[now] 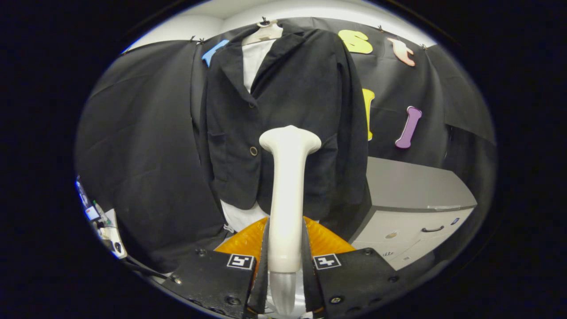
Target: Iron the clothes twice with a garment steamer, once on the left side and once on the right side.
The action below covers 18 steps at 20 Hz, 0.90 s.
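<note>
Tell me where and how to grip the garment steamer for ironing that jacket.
Grip the garment steamer low on its straight handle, fingers closing from either side, as the gripper does now. The shaft is narrow and even there, while the wide head flares at the top and needs to stay free to face the black jacket.

Fisheye rides hand-held gripper (pixel 285 266), faces forward, seemingly close to hanging jacket (pixel 283 115).
</note>
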### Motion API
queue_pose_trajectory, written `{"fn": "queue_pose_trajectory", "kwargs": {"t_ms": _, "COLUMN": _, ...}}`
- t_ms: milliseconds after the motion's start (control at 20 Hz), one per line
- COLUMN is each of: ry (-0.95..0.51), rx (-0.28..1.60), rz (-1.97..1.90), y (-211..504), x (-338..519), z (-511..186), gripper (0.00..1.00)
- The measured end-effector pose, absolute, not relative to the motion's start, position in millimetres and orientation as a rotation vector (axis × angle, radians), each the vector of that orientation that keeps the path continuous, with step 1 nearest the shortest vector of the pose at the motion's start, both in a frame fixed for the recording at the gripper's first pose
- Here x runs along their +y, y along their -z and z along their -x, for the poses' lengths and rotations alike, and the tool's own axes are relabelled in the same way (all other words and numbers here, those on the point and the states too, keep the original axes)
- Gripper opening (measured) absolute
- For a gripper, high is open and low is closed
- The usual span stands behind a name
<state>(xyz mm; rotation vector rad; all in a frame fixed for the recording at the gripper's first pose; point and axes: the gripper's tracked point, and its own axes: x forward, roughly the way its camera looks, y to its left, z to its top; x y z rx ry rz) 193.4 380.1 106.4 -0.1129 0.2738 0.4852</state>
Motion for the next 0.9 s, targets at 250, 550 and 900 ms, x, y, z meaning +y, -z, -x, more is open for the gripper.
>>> {"fn": "queue_pose_trajectory", "kwargs": {"t_ms": 250, "ry": -0.5, "rx": 0.326, "rz": 0.123, "y": -79.6, "x": 382.6, "z": -188.0, "gripper": 0.36}}
{"fn": "queue_pose_trajectory", "kwargs": {"t_ms": 550, "ry": -0.503, "rx": 0.394, "rz": 0.135, "y": -50.5, "x": 382.4, "z": -190.3, "gripper": 0.36}}
{"fn": "queue_pose_trajectory", "kwargs": {"t_ms": 900, "ry": -0.504, "rx": 0.419, "rz": 0.107, "y": -49.3, "x": 378.4, "z": -185.5, "gripper": 0.36}}
